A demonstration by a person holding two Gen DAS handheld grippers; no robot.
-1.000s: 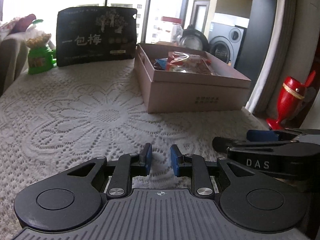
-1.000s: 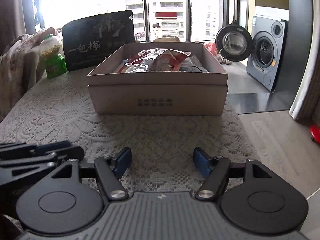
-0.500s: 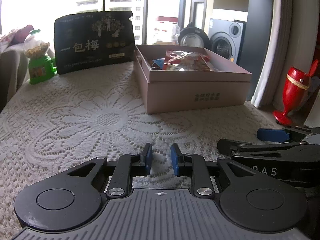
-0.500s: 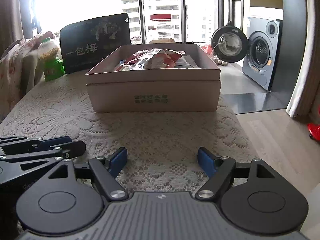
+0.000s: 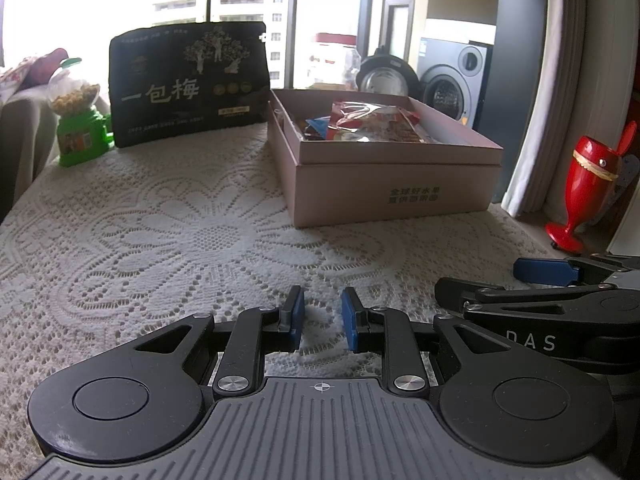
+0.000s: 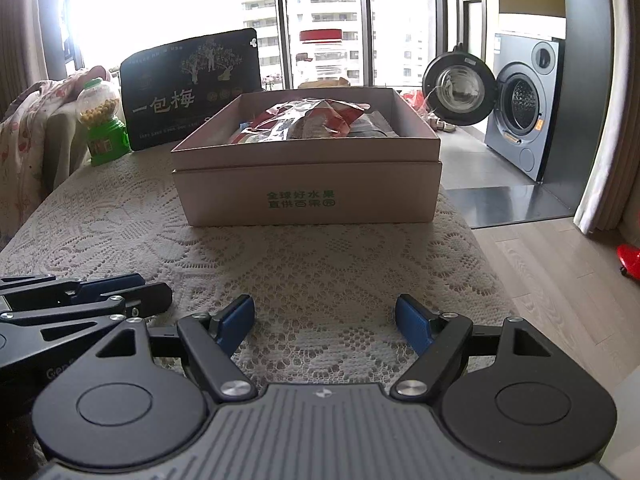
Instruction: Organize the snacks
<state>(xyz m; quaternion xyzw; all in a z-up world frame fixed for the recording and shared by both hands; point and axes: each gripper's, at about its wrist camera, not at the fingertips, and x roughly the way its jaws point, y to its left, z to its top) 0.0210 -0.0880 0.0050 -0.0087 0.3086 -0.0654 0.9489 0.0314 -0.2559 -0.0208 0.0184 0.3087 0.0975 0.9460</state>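
Both grippers hold nothing: the left gripper point(image 5: 322, 318) nearly closed, the right gripper point(image 6: 325, 322) wide. Reaching carelessly for the black pouch point(image 5: 188, 84) risks toppling the candy dispenser point(image 5: 80, 116) beside it.

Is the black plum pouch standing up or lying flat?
Standing: the black pouch is upright on the lace cloth, print facing us.
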